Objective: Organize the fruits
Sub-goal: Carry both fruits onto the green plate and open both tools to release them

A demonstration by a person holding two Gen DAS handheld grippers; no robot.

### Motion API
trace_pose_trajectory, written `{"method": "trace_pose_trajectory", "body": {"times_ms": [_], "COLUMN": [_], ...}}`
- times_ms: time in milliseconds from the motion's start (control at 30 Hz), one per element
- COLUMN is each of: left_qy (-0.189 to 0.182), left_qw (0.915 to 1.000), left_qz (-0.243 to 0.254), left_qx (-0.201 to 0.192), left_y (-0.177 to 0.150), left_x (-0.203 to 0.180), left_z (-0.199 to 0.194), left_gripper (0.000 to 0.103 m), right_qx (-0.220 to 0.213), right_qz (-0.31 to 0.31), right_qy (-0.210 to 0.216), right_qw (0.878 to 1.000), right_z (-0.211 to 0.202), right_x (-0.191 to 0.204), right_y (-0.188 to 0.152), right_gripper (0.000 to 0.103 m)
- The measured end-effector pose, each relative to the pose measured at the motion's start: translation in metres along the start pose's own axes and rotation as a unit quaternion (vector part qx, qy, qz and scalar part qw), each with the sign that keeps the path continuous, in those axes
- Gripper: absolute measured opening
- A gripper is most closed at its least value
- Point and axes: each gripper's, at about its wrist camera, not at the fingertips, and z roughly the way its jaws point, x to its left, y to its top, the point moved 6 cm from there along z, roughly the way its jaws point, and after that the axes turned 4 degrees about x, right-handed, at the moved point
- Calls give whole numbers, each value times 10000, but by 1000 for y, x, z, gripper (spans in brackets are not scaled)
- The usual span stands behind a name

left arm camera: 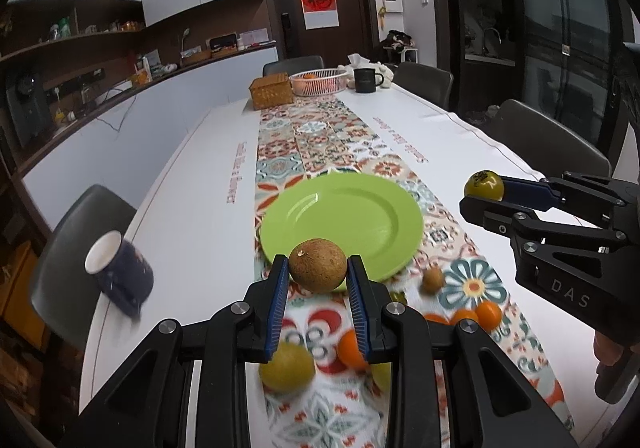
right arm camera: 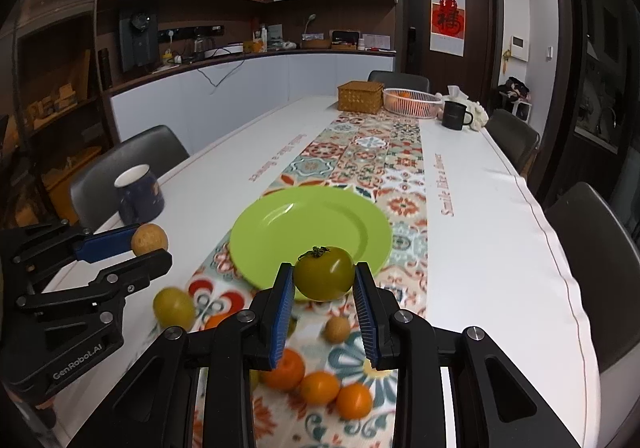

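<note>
My left gripper (left arm camera: 318,268) is shut on a round brown fruit (left arm camera: 317,265) and holds it above the near rim of the green plate (left arm camera: 360,216). My right gripper (right arm camera: 324,280) is shut on a yellow-green tomato (right arm camera: 324,274) with a stem, above the near rim of the same plate (right arm camera: 304,224). Each gripper shows in the other view: the right gripper (left arm camera: 482,194) with the tomato (left arm camera: 484,186), the left gripper (right arm camera: 150,246) with the brown fruit (right arm camera: 149,240). Loose on the patterned runner lie several oranges (right arm camera: 320,388), another yellow-green tomato (right arm camera: 174,308) and a small brown fruit (right arm camera: 337,329).
A dark blue mug (right arm camera: 138,192) stands left of the plate near the table edge. At the far end stand a wicker box (right arm camera: 360,96), a white wire basket (right arm camera: 412,102) holding an orange, and a black mug (right arm camera: 456,114). Grey chairs surround the table.
</note>
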Motion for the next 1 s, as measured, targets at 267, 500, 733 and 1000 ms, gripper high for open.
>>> {"method": "trace_pose_trajectory", "body": {"times_ms": [267,500,733,1000], "left_qy": [-156,-277,-444,-574], "left_qw": [9998,9994,9974,9930], "left_qz": [-37,-64,-137,-157], "left_qx": [110,212,542,1020], "left_y": [35,55,65,61], "left_x": [13,22,28,30], "left_z": [34,64,109,158], "left_gripper": [30,30,30,30], "right_qx": [42,136,421,886], "right_qz": [15,80,11,21], "right_qy": [45,210,189,252], "right_qw": [10000,9997,9989,9957], "right_z": [28,55,92,137], "right_x": [-10,-17,-19,-21], "right_y": [31,53,63,61], "right_gripper": [31,31,31,31]}}
